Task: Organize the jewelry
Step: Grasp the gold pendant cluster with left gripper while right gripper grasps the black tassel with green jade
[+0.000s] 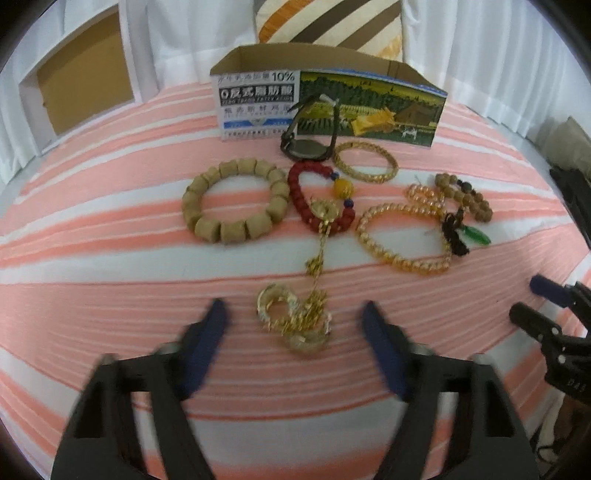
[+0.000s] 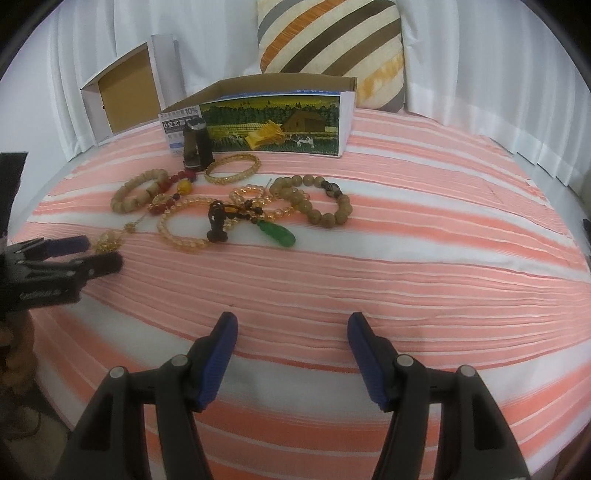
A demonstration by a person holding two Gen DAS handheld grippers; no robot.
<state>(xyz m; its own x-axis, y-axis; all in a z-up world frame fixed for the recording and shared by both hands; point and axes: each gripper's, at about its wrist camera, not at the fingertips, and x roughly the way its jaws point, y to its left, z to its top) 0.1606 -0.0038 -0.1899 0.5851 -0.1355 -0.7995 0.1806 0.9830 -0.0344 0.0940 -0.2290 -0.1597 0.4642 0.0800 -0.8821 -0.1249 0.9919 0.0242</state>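
A: Where is the jewelry lying?

B: All of it lies on the pink and white striped cloth [image 1: 110,266], in front of the open printed carton [image 1: 332,107]. In the left wrist view, the wooden block bracelet [image 1: 234,199] is at about ten o'clock from the picture's centre, and the red bead bracelet [image 1: 321,199] is just beside it, at twelve o'clock. The dark wristwatch [image 1: 310,140] stands against the carton, and the gold twisted bangle [image 1: 365,160] is just beside the watch, at its three o'clock.

A: And on the right part?

B: The amber bead strand [image 1: 402,236] lies at two o'clock, with a green pendant [image 1: 478,236] on a dark cord, touching the brown round-bead bracelet [image 1: 465,195].

A: How is the left gripper [image 1: 295,314]?

B: Its blue fingers are spread wide and hold nothing. Between the tips lies the gold chain with rings [image 1: 299,321], and the chain runs up toward the red bracelet. I cannot tell if the fingers touch the cloth.

A: And the right gripper [image 2: 291,321]?

B: Also wide apart and holding nothing, over bare cloth, well apart from the jewelry, which sits at eleven o'clock from it.

A: What is behind?

B: A striped cushion [image 2: 328,33] at twelve o'clock, a white curtain [image 2: 480,55], and a white cardboard box [image 2: 122,92] at ten o'clock.
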